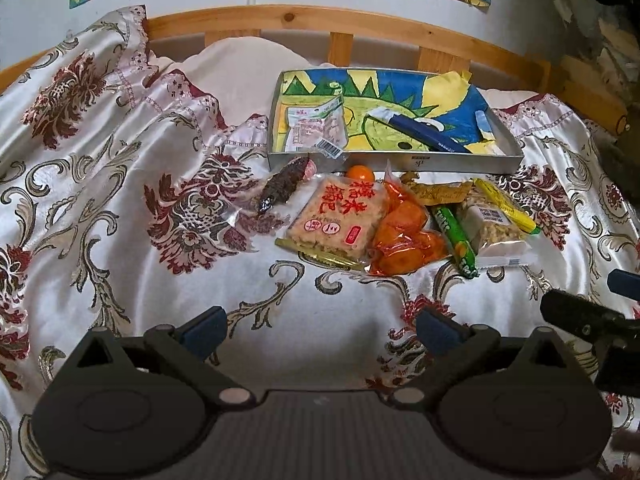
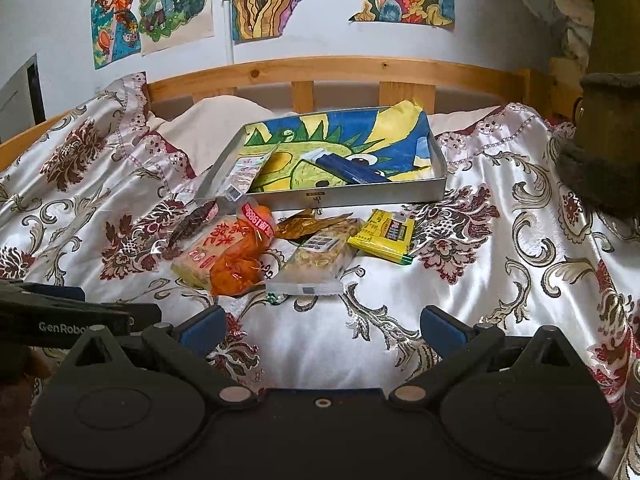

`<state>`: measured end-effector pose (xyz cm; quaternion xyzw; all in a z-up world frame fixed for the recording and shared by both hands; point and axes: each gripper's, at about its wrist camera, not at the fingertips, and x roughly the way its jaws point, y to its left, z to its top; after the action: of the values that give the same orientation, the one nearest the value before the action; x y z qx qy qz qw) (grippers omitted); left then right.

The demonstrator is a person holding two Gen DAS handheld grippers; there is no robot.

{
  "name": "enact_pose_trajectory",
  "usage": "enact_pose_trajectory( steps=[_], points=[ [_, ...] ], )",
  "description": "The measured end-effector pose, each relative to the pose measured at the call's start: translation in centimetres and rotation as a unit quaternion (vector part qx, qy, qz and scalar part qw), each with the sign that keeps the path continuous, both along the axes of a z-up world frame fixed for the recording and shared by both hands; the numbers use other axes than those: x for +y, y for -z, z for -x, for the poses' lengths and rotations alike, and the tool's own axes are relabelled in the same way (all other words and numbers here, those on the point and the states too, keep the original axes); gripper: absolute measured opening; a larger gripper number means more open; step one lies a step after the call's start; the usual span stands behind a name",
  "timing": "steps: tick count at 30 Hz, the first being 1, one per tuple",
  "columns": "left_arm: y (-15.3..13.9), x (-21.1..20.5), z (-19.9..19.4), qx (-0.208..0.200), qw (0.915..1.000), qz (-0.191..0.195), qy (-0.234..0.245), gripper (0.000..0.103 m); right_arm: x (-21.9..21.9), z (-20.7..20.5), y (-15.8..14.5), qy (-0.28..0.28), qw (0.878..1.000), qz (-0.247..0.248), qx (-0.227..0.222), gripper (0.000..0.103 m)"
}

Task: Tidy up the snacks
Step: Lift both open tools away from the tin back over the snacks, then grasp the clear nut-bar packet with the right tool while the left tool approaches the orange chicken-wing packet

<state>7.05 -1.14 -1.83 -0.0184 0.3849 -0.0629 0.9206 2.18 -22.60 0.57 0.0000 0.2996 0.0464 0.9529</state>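
Observation:
A shallow metal tray (image 1: 396,162) (image 2: 380,196) lined with a dinosaur drawing lies on the bed and holds a white snack packet (image 1: 316,126) (image 2: 246,172) and a dark blue bar (image 1: 424,132) (image 2: 352,170). In front of it lie loose snacks: a rice cracker pack (image 1: 340,220) (image 2: 204,256), an orange bag (image 1: 404,236) (image 2: 240,264), a green stick (image 1: 456,236), a clear nut bar (image 1: 494,224) (image 2: 316,260), a yellow packet (image 1: 506,204) (image 2: 384,236) and a dark dried snack (image 1: 280,188) (image 2: 192,222). My left gripper (image 1: 320,328) and right gripper (image 2: 322,326) hover open, short of the snacks, with nothing between their fingers.
The floral satin bedspread (image 1: 120,200) (image 2: 520,240) is rumpled, with a pillow (image 1: 240,64) behind the tray. A wooden headboard (image 1: 320,20) (image 2: 340,72) and a wall with drawings close the back. A small orange fruit (image 1: 360,172) sits by the tray's front wall.

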Motion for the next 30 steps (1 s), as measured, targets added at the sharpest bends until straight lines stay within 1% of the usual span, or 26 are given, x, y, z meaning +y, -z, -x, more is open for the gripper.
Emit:
enact_pose_trajectory(
  steps=[8, 14, 16, 20, 26, 30],
  points=[
    [0.3, 0.6, -0.6, -0.005, 0.9999, 0.011, -0.006, 0.102, -0.1, -1.0, 0.4, 0.003, 1.000, -0.013, 0.006, 0.102],
    [0.9, 1.6, -2.0, 0.010, 0.9993, 0.035, -0.011, 0.102, 0.0, -2.0, 1.0, -0.002, 1.000, -0.009, 0.019, 0.102],
    [1.1, 1.7, -2.5, 0.014, 0.9991, 0.039, -0.009, 0.102, -0.1, -2.5, 1.1, -0.001, 1.000, -0.008, 0.020, 0.102],
    [0.9, 1.5, -3.6, 0.008, 0.9993, 0.033, 0.015, 0.102, -0.4, -3.7, 1.5, 0.007, 1.000, -0.009, 0.013, 0.102],
    [0.2, 0.9, -5.9, 0.007, 0.9982, 0.042, 0.043, 0.102, -0.6, -6.0, 2.0, 0.010, 1.000, -0.026, 0.005, 0.102],
    [0.2, 0.5, -7.7, 0.024, 0.9972, 0.049, 0.052, 0.102, -0.4, -7.1, 2.4, 0.005, 1.000, -0.020, -0.001, 0.093]
  ],
)
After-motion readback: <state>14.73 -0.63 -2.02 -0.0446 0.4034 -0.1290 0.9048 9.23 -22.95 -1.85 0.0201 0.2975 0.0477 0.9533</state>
